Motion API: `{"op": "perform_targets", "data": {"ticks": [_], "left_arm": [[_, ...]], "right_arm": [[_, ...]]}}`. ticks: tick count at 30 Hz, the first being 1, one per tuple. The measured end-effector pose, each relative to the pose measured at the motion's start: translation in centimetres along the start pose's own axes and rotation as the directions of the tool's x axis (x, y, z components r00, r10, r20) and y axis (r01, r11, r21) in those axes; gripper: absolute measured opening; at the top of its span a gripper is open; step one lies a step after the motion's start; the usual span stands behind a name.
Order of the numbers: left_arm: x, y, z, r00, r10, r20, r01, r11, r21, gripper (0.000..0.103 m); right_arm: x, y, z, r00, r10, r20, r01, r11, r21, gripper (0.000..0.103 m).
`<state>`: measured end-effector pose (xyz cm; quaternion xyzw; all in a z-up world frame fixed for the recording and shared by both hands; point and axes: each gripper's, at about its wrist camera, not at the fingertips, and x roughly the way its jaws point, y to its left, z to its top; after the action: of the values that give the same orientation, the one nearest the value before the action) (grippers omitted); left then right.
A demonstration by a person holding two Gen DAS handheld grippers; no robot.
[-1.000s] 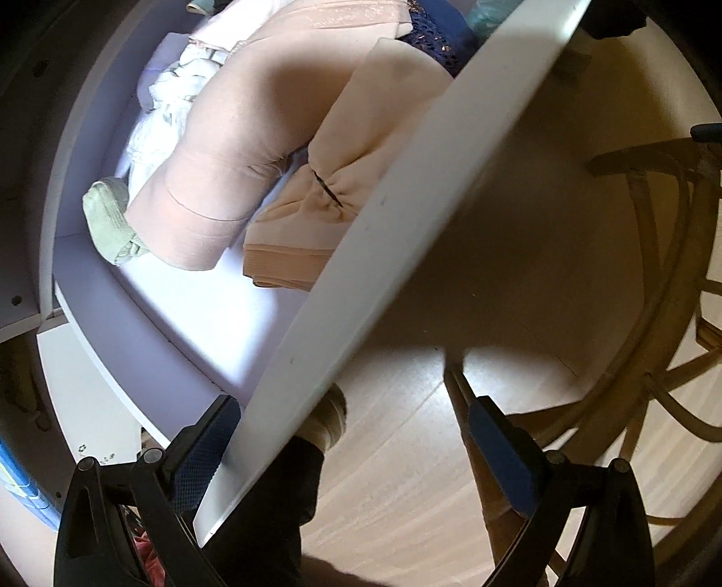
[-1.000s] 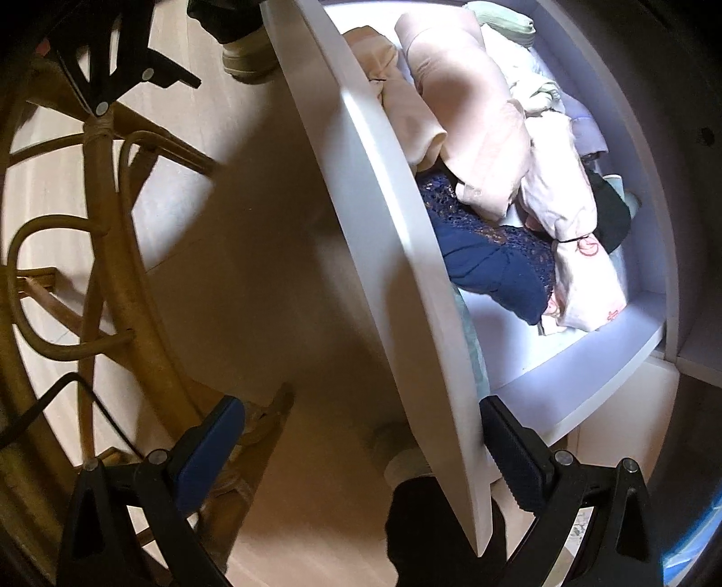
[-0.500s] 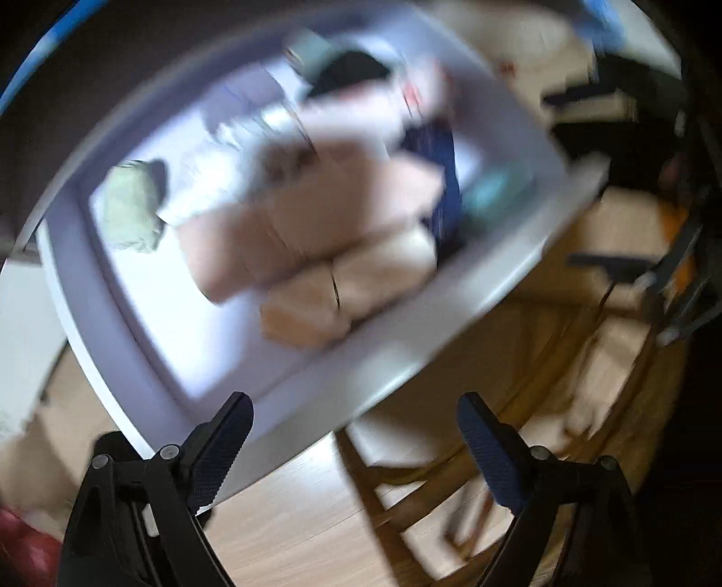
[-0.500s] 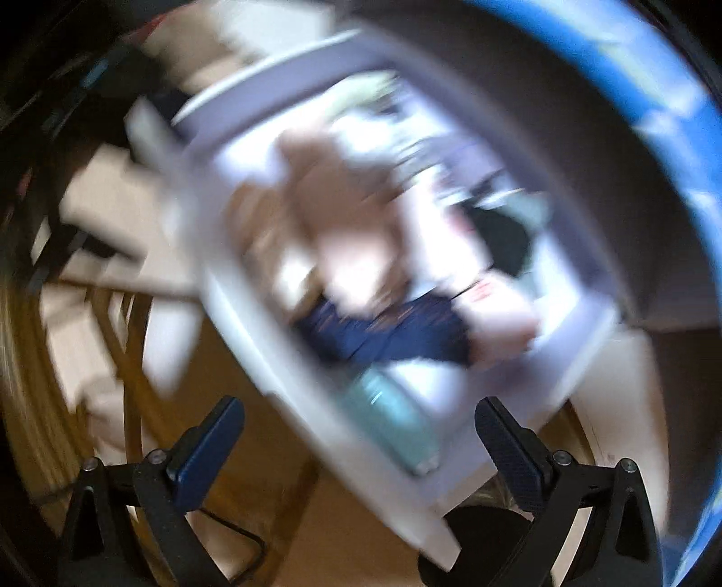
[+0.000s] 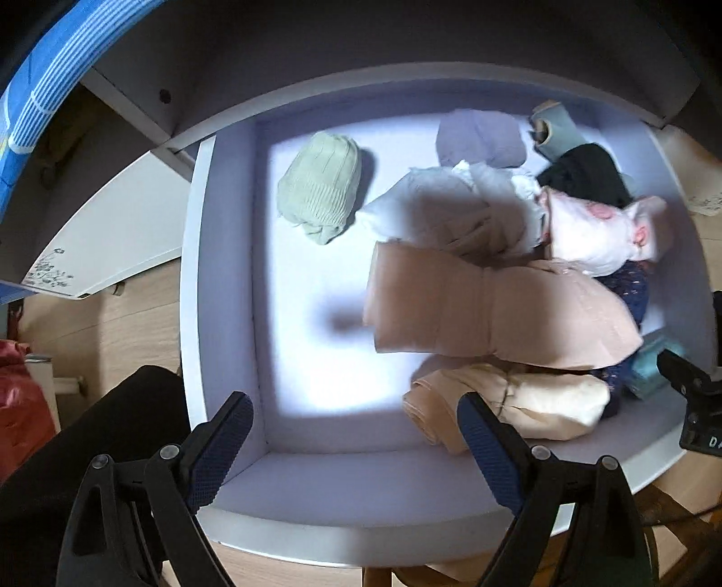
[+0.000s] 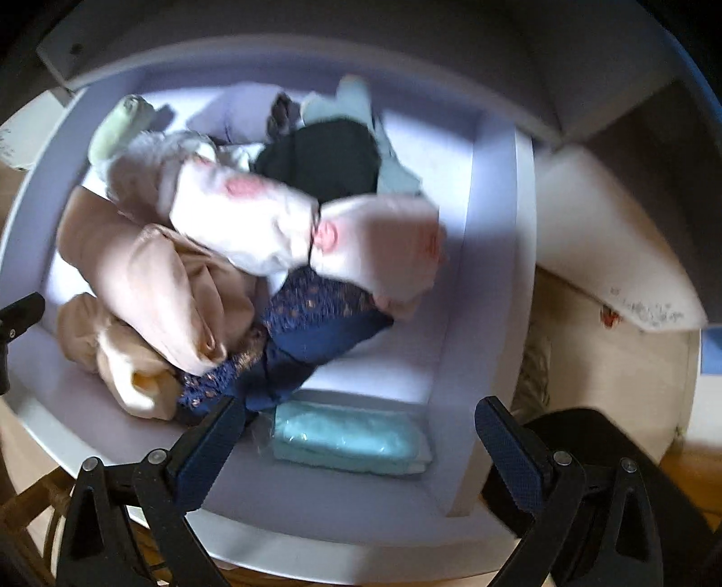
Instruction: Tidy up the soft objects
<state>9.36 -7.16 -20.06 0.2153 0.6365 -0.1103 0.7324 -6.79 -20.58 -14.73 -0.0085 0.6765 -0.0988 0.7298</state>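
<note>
An open white drawer [image 5: 225, 280] holds a heap of soft clothes. In the left wrist view a pale green knit roll [image 5: 320, 187] lies alone at the back left, beside a peach folded garment [image 5: 474, 311], a beige bundle [image 5: 519, 406], white cloth [image 5: 451, 207], a pink-printed roll [image 5: 600, 235] and a black piece [image 5: 582, 174]. My left gripper [image 5: 352, 444] hovers open above the drawer's front left, holding nothing. In the right wrist view a navy lace garment [image 6: 311, 329] and a teal wrapped pack [image 6: 347, 438] lie near my right gripper [image 6: 361, 444], which is open and empty.
The drawer's bare floor [image 5: 325, 343] lies left of the heap. Above the drawer sits the cabinet body [image 5: 361, 40]. A dark trouser leg [image 5: 90, 442] stands at the left of the drawer. A rattan chair [image 6: 31, 501] shows below the front rim [image 6: 316, 555].
Both grippers have swung from beside the drawer front, looking at floor and chair, to above the open drawer, looking down into it. Both stayed open.
</note>
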Motion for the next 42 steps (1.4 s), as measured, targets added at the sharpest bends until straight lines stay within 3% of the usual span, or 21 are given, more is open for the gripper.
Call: {"op": "perform_targets", "data": {"ticks": [5,12,18,27,35,42], "left_arm": [[1.9,-0.5,0.1,1.0,0.027,-0.01,-0.027,1.0,-0.007,0.093],[2.9,0.2,0.7,0.998,0.035,-0.054,-0.036,0.999,-0.017,0.093],[3.5,1.6,0.9,0.996,0.007,-0.091,-0.013,0.998,-0.064,0.093],[5.1,3.6,-0.5,0.991,-0.034,-0.133,0.018,0.993,-0.118,0.094],[6.1,4.9,-1.1,0.981,-0.05,-0.187,0.027,0.992,-0.123,0.094],[7.3,3.7,-0.9,0.97,-0.049,-0.24,0.024,0.994,-0.105,0.094]], "right_arm": [[1.1,0.5,-0.9,0.998,0.04,-0.039,-0.038,0.998,0.043,0.103],[1.4,0.5,-1.8,0.998,0.057,-0.011,-0.056,0.995,0.086,0.103],[2.2,-0.7,-2.5,0.993,0.109,-0.036,-0.102,0.982,0.158,0.103],[2.8,-1.4,-3.0,0.99,0.123,-0.071,-0.108,0.976,0.19,0.102],[4.9,-0.9,-2.0,0.983,0.132,-0.13,-0.107,0.976,0.187,0.102],[5.9,-0.8,-1.0,0.971,0.141,-0.191,-0.104,0.976,0.193,0.102]]}}
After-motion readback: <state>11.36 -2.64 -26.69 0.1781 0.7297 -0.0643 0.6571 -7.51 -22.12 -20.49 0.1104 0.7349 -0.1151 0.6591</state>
